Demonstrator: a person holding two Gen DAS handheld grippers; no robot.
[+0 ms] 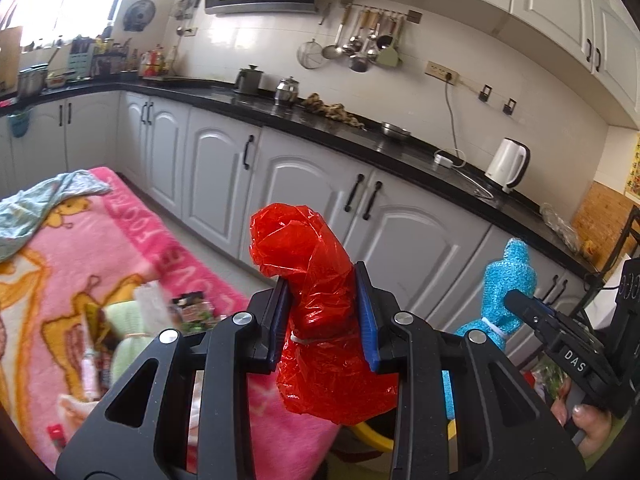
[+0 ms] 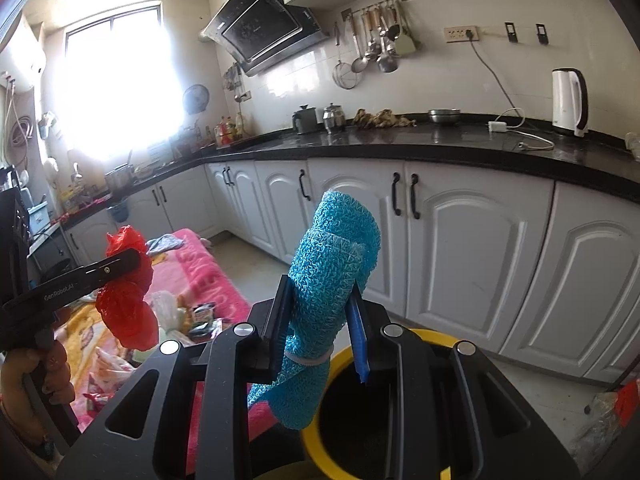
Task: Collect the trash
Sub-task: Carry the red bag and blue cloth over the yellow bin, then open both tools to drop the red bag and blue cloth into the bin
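On the far left, beyond the left fingers, a pink plush blanket with cartoon prints and large pink lettering (image 1: pixel 76 256) carries a pale blue-grey cloth (image 1: pixel 40 204) and a loose heap of small wrappers and packets (image 1: pixel 132 320); the lettering is only partly legible.

The left gripper (image 1: pixel 325 312) is clamped on a crumpled red plastic bag bundle cinched with a white tie (image 1: pixel 316 304). Its blue pads (image 1: pixel 366 316) press both sides of the bundle, which rises above the fingertips and hangs below them. In the right wrist view the same red bundle (image 2: pixel 126 292) sits left of the right fingers, and the left tool's black arm reads "GenRobot.AI".

Right of the left fingers, the side of the other tool shows the letters "DAS". The right gripper (image 2: pixel 320 312) is closed partway on a rolled blue mesh netting bundle tied with a white band (image 2: pixel 324 280); the left pad presses the roll, while the right blue pad (image 2: pixel 358 340) touches it only near its upper end. The roll stands upright between the fingers.

Directly below the right fingers is a round yellow-rimmed bin with a dark interior (image 2: pixel 436 340); whether anything is in it cannot be told.

Far beyond both grippers, a black countertop over white cabinets (image 2: pixel 440 144) holds a white electric kettle with a black handle (image 2: pixel 568 100).
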